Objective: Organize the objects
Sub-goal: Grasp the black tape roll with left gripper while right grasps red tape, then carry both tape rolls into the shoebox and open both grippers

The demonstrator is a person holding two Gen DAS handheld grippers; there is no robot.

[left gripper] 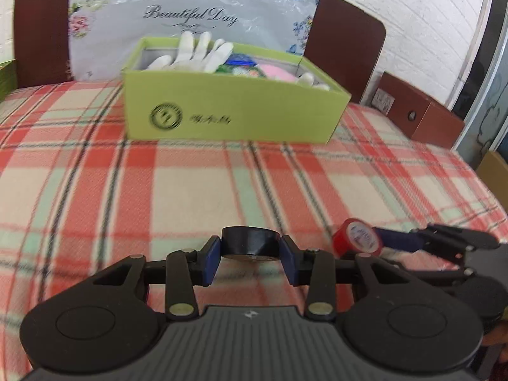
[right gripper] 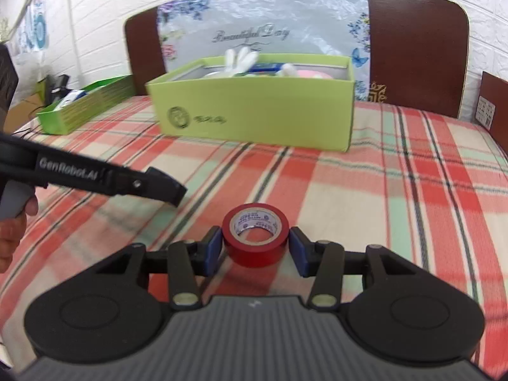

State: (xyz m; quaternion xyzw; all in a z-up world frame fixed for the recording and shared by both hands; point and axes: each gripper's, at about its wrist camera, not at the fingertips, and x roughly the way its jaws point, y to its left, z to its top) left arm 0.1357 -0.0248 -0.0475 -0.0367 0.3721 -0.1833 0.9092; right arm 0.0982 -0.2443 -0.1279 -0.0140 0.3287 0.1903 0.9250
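- Two grippers work low over a plaid blanket (right gripper: 365,197), each with a roll of tape between its blue pads; the landmark for all places below is the large green box (left gripper: 235,108).
- Nearest, on the near side of the green box: the left gripper (left gripper: 250,250) has its pads pressed on both sides of a black tape roll (left gripper: 250,241), clamped on it.
- Just right of that roll, the right gripper (right gripper: 257,244) brackets a red tape roll (right gripper: 255,233), which stands on its flat end with the core opening facing up. Its left pad touches the roll; at the right pad the contact cannot be told for certain.
- Pose: both grippers tilt downward toward the blanket and point toward the green box. A hand (right gripper: 12,219) on the left gripper's handle shows at the left border of the right wrist view.
- Open room: bare blanket lies between the tape rolls and the green box's front wall, with no object on it.
- The green box is open-topped and holds white gloves (left gripper: 193,54) and colourful items; the gloves rise above its rim.
- Behind the green box stand a brown headboard (left gripper: 346,47) and a floral plastic cover (left gripper: 190,6), then a white brick wall (left gripper: 412,16).
- Only the right wrist view shows a second, shallower green tray (right gripper: 85,104) left of the green box, at the blanket's far left edge.
- Only the left wrist view shows the brown bedside unit (left gripper: 419,114) right of the green box, beyond the blanket's edge.
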